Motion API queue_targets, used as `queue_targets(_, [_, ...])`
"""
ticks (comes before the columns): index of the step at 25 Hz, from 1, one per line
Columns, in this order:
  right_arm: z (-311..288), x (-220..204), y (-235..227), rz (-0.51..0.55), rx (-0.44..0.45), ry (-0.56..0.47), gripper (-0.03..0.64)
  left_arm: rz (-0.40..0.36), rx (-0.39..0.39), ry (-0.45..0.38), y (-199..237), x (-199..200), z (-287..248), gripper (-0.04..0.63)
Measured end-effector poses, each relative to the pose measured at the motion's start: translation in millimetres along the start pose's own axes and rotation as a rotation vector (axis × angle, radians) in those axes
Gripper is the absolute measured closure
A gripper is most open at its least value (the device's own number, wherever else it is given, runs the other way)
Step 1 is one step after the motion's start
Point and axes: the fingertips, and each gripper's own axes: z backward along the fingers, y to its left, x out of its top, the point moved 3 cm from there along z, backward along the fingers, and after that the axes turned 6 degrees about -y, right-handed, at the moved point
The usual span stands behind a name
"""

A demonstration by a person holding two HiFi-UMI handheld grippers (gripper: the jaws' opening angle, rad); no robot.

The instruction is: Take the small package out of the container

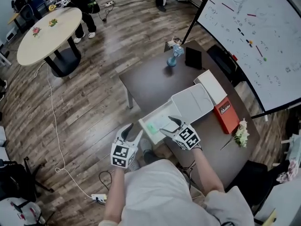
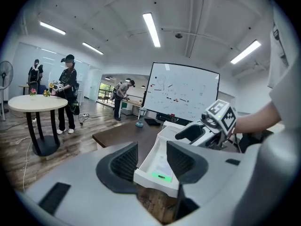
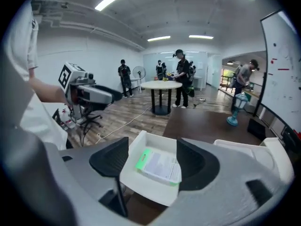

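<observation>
Reaching in has yet to start, I judge. The small package (image 3: 160,166) lies flat in the open white container (image 1: 146,133) at the table's (image 1: 150,79) near edge. The right gripper (image 3: 153,160) hovers over it, jaws wide and empty. The left gripper (image 2: 153,163), also wide and empty, faces the container's end. Next comes lowering, straddling the package and closing. The container walls crowd the jaws, while the lid (image 1: 193,102) and red box (image 1: 225,116) lie beyond.
</observation>
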Motion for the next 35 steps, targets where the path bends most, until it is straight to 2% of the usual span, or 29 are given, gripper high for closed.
queue_targets(5, [-28, -19, -7, 0.108, 0.185, 0.18, 0.293, -0.028, -0.022, 0.033, 0, 1, -21, 0.411])
queue_targets(9, [-46, -22, -10, 0.309, 0.285, 0.299, 0.287, -0.029, -0.031, 0.065, 2, -4, -33, 0.411])
queue_targets(15, [-60, -45, -11, 0.642, 0.452, 0.498, 0.291, -0.075, -0.028, 0.093, 6, -13, -43, 0.411])
queue_targets(19, [-69, -62, -15, 0.785, 0.51, 0.588, 0.287, -0.073, -0.024, 0.11, 8, -17, -44, 0.411])
queue_targets(23, [-77, -78, -21, 0.84, 0.55, 0.666, 0.271, -0.068, 0.009, 0.108, 17, -17, -39, 0.416])
queue_targets(28, [-84, -87, -22, 0.874, 0.576, 0.691, 0.215, -0.055, 0.041, 0.107, 24, -20, -32, 0.416])
queue_targets(32, [-88, -90, -20, 0.869, 0.594, 0.703, 0.213, -0.037, 0.054, 0.113, 26, -24, -27, 0.417])
queue_targets(35, [-91, -95, -18, 0.912, 0.612, 0.721, 0.215, -0.026, 0.072, 0.112, 28, -25, -22, 0.419])
